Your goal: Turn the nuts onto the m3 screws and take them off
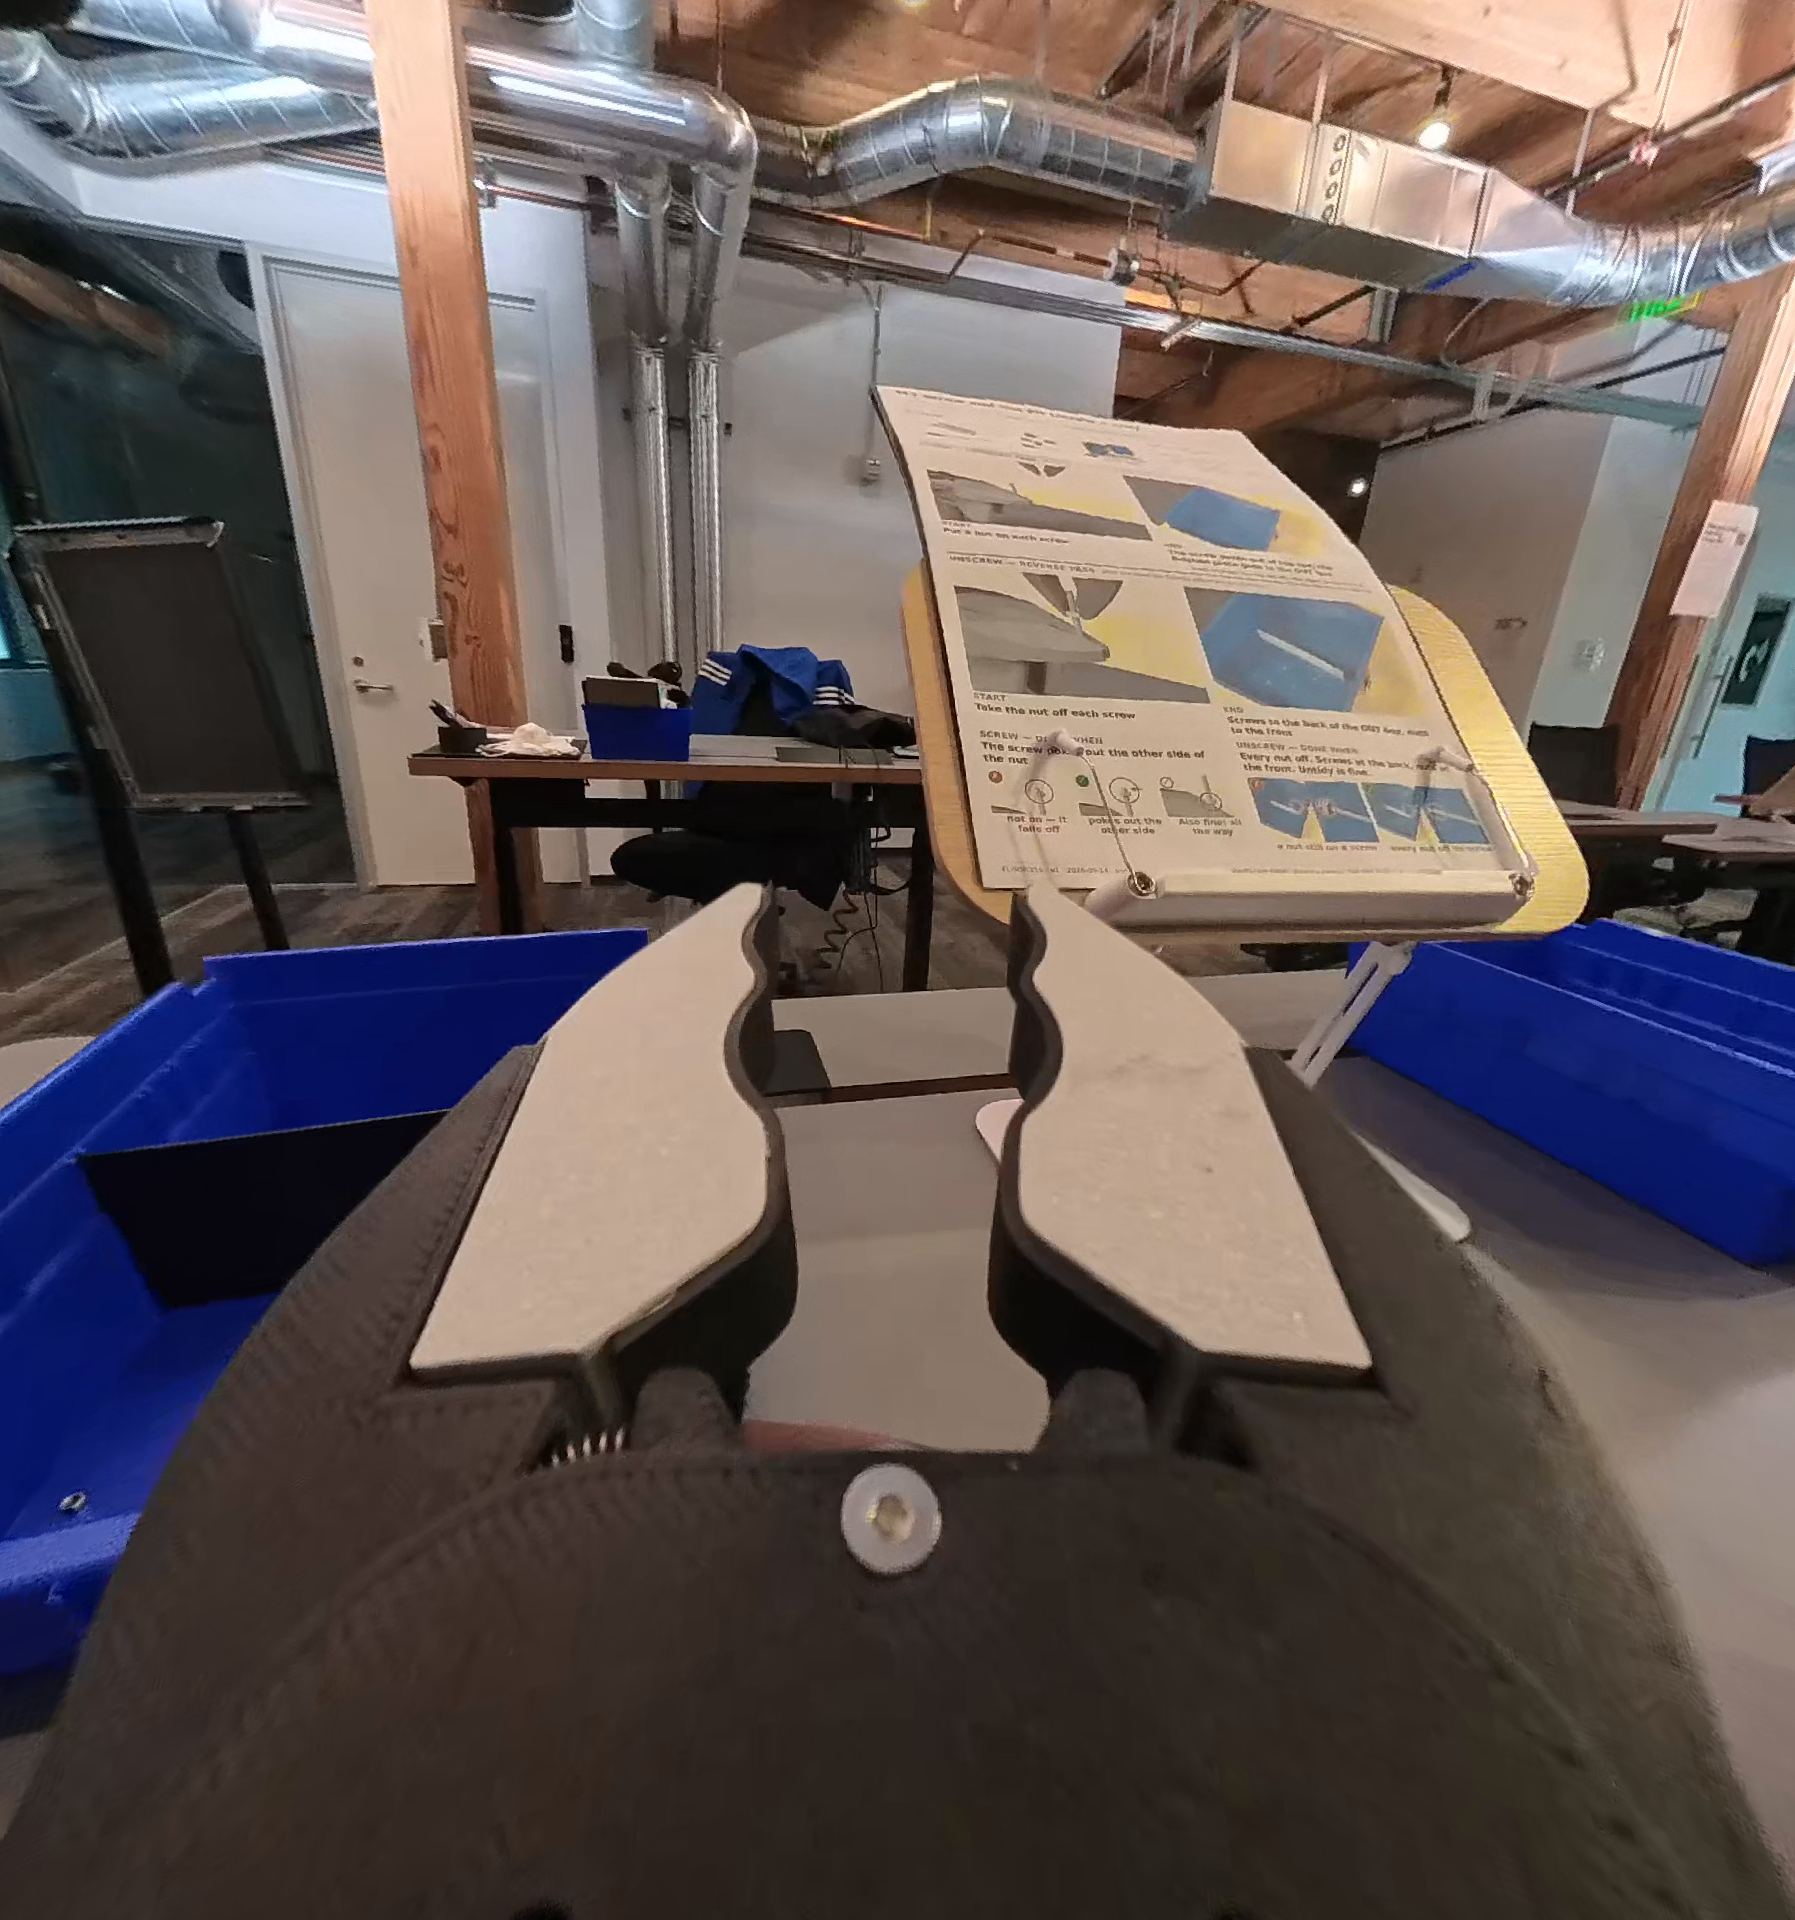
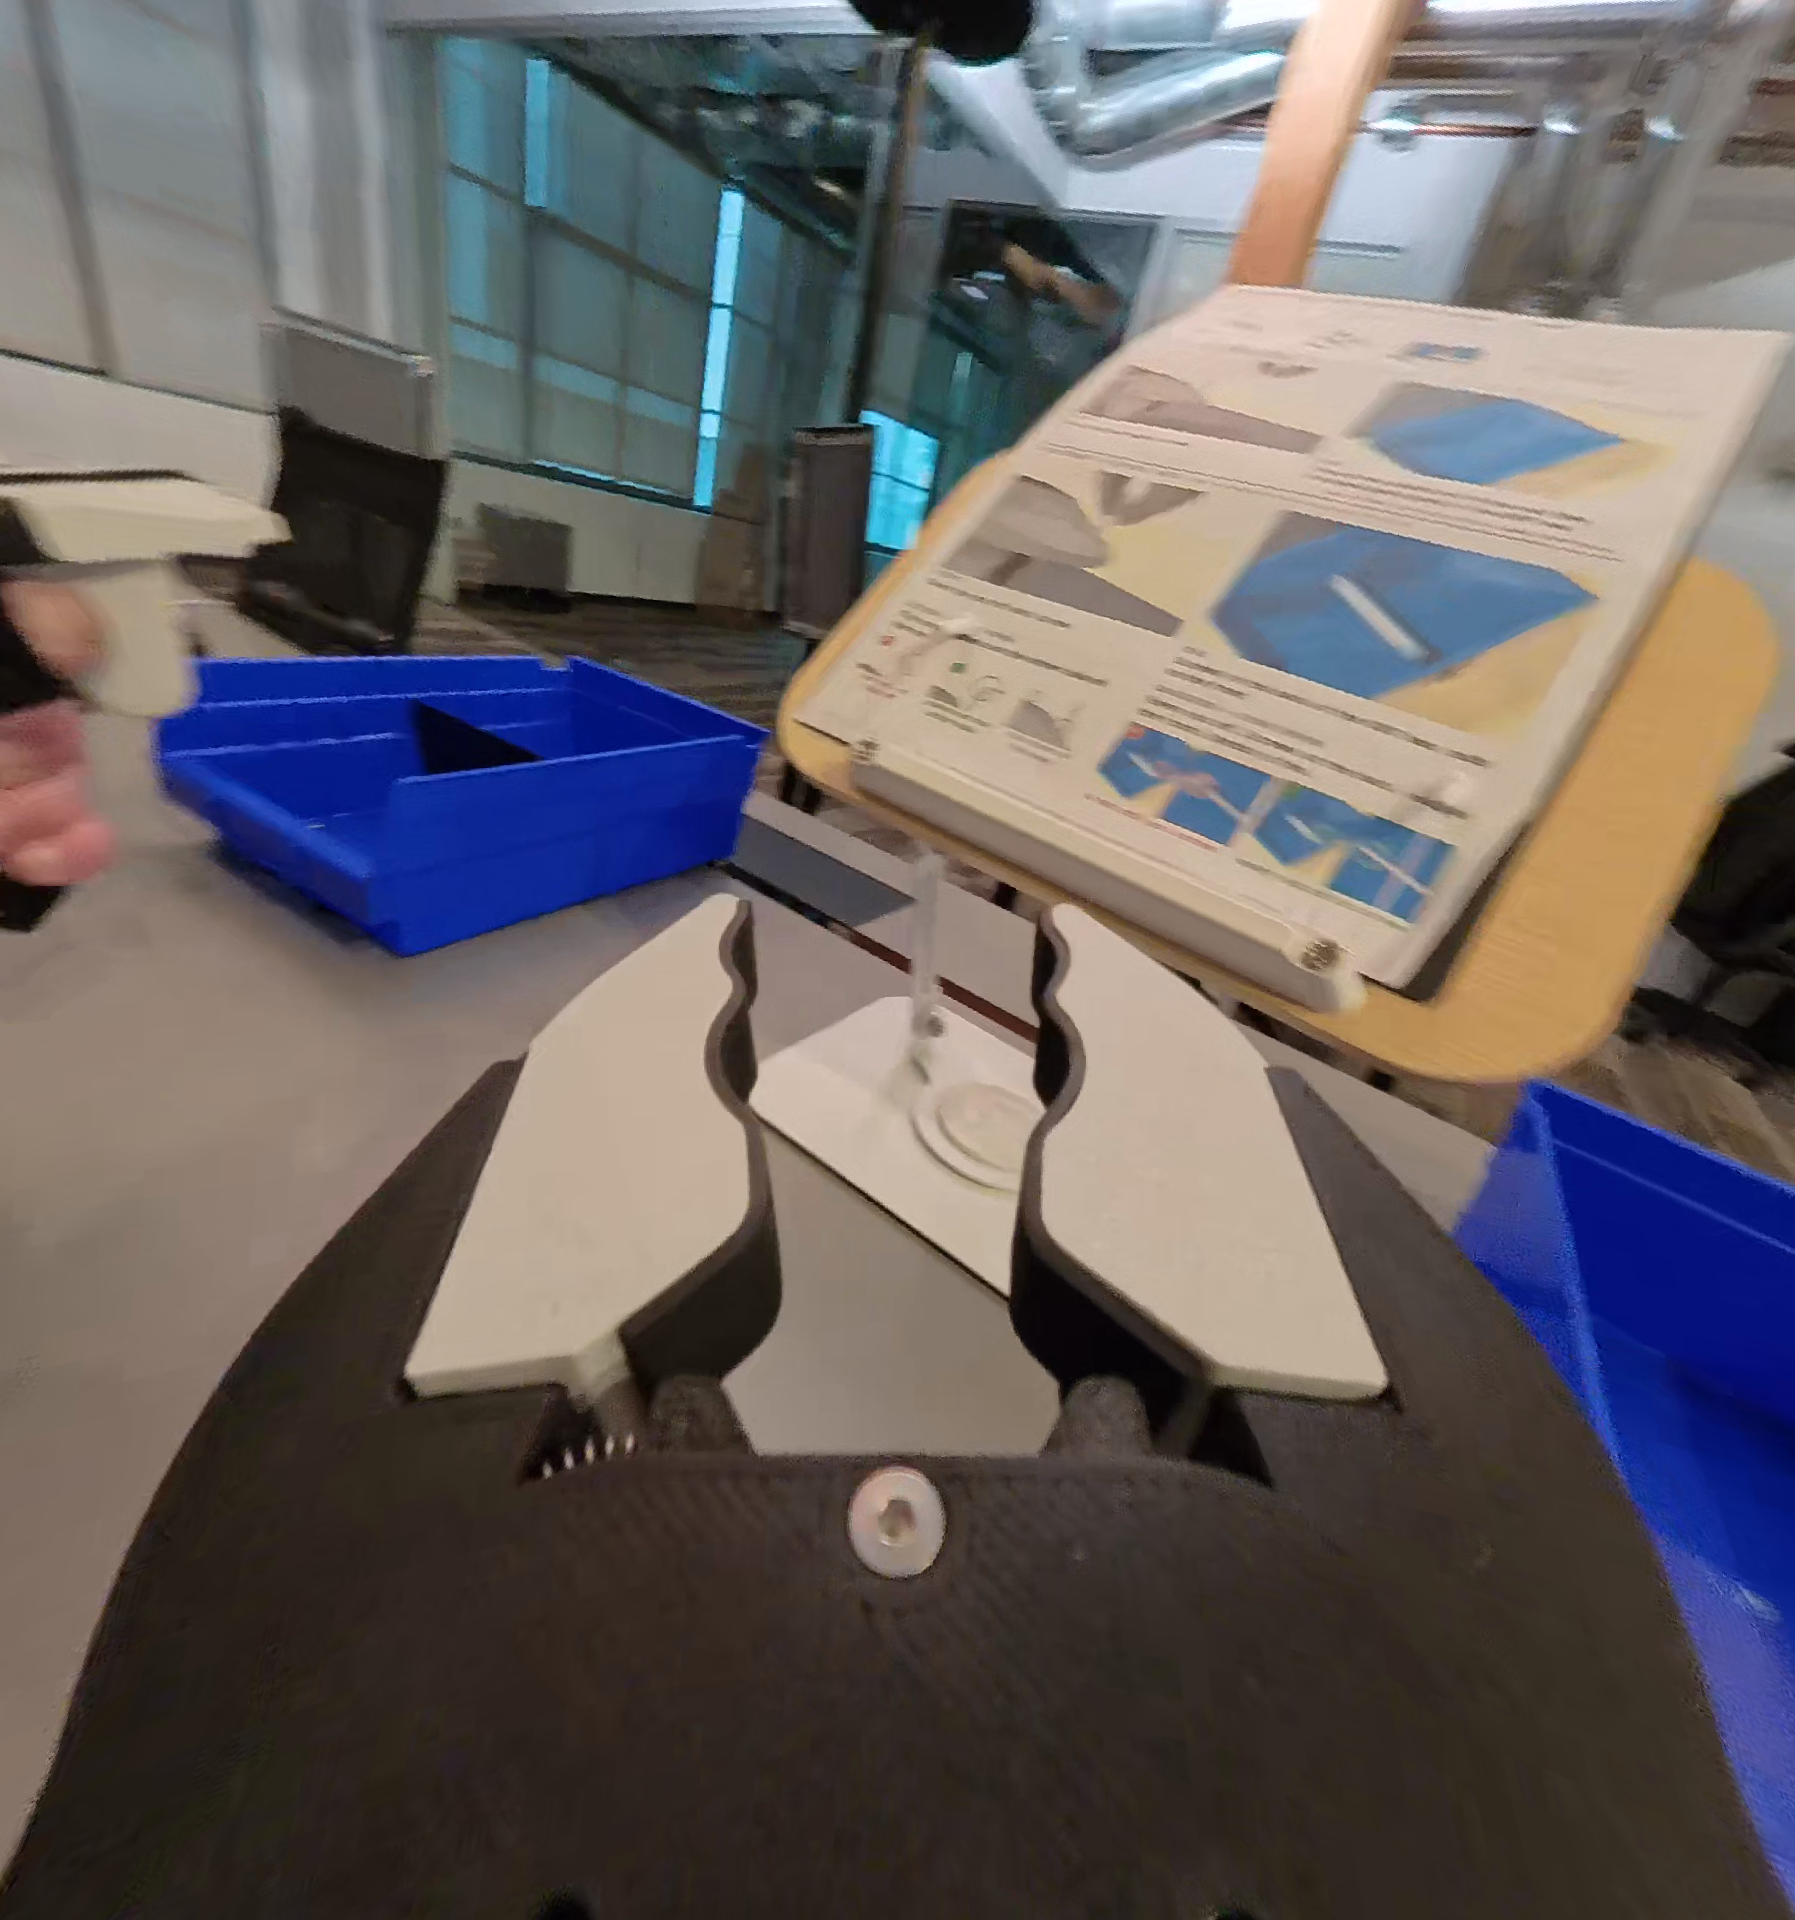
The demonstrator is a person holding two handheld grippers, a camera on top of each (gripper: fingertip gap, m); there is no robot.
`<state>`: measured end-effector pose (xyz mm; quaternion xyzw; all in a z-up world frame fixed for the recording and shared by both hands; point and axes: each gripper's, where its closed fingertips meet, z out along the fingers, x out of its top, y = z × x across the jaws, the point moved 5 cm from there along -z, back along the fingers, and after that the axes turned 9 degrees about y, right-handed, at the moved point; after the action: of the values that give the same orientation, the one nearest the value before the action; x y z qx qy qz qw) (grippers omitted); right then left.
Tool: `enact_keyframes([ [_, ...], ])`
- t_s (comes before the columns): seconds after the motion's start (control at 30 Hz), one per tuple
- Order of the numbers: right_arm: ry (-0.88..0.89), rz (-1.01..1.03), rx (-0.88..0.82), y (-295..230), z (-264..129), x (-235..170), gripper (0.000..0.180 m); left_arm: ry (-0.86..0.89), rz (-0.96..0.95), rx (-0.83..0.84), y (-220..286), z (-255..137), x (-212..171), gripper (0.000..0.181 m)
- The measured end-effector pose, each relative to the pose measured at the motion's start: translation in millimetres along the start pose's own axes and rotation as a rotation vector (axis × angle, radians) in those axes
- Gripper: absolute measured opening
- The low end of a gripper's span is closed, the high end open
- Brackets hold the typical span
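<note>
My left gripper is open and empty, held above the grey table between two blue bins. The left blue bin has a dark divider, and one small nut lies on its floor near the front. The right blue bin holds a white divider. My right gripper is open and empty, over the table in front of the stand's white base. The left bin and the right bin also show in the right wrist view. I see no screws.
An instruction sheet on a wooden board stands tilted on a white stand behind the table's middle; it also shows in the right wrist view. The other gripper, held by a hand, shows at the far left of that view.
</note>
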<state>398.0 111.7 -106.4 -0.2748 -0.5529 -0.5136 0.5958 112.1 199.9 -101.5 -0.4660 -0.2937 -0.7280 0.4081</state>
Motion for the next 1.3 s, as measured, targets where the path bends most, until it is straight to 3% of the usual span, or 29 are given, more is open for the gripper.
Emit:
enact_keyframes([
  [0.1,0.01,-0.054,0.253,-41,6,15,0.057,-0.036,0.048,-0.024,10,4,-4,0.017],
  [0.17,-0.019,-0.091,0.453,-76,7,24,0.05,-0.058,0.067,-0.045,16,8,-7,0.0],
  [0.27,0.03,-0.233,0.61,-124,2,42,0.025,-0.098,0.133,-0.042,23,12,-12,0.0],
  [0.3,0.05,-0.277,0.612,-135,2,48,0.001,-0.12,0.16,-0.042,26,14,-14,0.0],
  [0.5,0.171,-0.365,0.721,-195,-1,77,0.0,-0.186,0.224,-0.03,31,17,-22,0.0],
  [0.6,0.151,-0.414,0.75,-213,4,78,0.018,-0.19,0.216,-0.041,35,18,-23,0.0],
  [0.83,0.164,-0.374,0.746,-218,11,81,0.038,-0.235,0.232,-0.081,44,17,-27,0.0],
  [1.1,-0.006,-0.578,1.084,-253,-18,50,0.06,-0.351,0.433,-0.109,45,18,-43,0.0],
  [1.3,-0.128,-0.745,1.145,-269,-17,28,0.073,-0.388,0.541,-0.138,55,18,-46,0.0],
])
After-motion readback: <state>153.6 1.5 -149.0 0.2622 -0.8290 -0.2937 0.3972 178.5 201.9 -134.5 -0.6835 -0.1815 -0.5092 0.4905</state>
